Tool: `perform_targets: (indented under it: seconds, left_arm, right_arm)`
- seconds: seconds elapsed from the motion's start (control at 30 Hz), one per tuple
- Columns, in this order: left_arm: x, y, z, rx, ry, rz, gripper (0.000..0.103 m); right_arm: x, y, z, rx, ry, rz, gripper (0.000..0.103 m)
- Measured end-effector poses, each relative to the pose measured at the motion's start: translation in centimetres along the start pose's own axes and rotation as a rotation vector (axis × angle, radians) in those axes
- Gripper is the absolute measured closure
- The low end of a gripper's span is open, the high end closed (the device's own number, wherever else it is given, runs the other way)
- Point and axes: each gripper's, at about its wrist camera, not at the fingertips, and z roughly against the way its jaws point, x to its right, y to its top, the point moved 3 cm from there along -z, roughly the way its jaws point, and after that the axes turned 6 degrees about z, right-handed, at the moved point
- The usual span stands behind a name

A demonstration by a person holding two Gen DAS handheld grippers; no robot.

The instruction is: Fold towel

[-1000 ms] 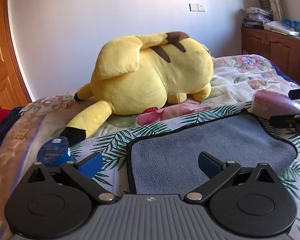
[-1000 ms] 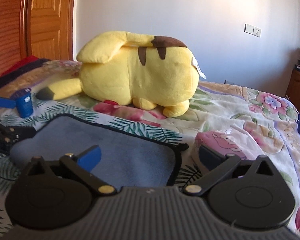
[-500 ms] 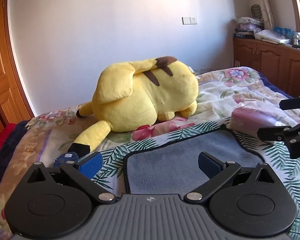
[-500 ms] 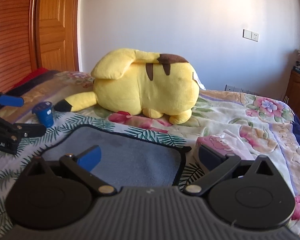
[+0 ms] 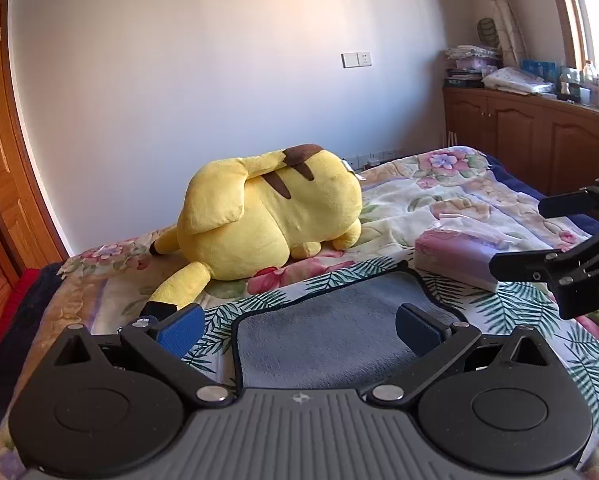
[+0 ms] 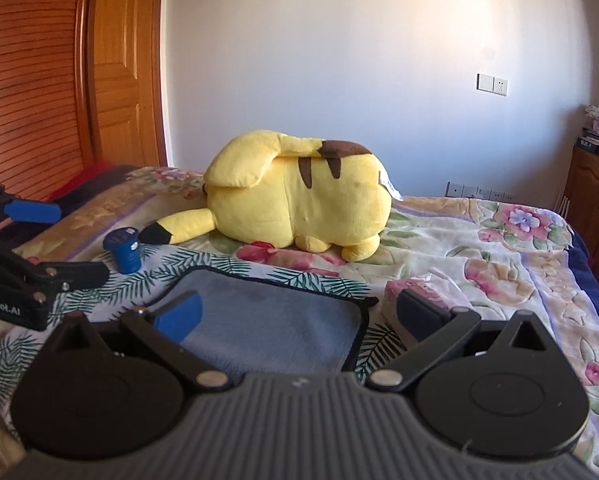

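Note:
A grey-blue towel with a dark hem [image 5: 323,332] lies flat on the leaf-print bed cover, also in the right wrist view [image 6: 275,320]. My left gripper [image 5: 299,326] is open and empty, raised over the towel's near left part. My right gripper [image 6: 299,314] is open and empty, raised over the towel's near right part. Each gripper shows in the other's view, the right one [image 5: 555,236] at the right edge and the left one [image 6: 47,240] at the left edge, both with jaws apart.
A big yellow plush toy [image 5: 267,216] lies on the bed behind the towel. A small blue jar [image 6: 124,252] stands left of the towel. A pink tissue pack [image 5: 455,256] lies to its right. Wooden doors [image 6: 39,80] stand left, cabinets [image 5: 539,136] right.
Both grippers have risen and pulled back from the towel, so more of the wall and room shows. Both stay open and empty. The towel has not moved.

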Motion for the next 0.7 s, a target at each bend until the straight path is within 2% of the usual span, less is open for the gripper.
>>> perform_targets:
  seconds: [0.37, 0.7]
  left_arm:
    - [1.6, -0.5, 4.9, 0.009, 0.001, -0.014, 0.000]
    - [2.5, -1.5, 9.7, 0.022, 0.001, 0.031, 0.000]
  right_arm:
    - [-0.6, -0.2, 4.5, 0.024, -0.006, -0.022, 0.000]
    - [-1.2, -0.8, 8.9, 0.035, -0.013, -0.035, 0.000]
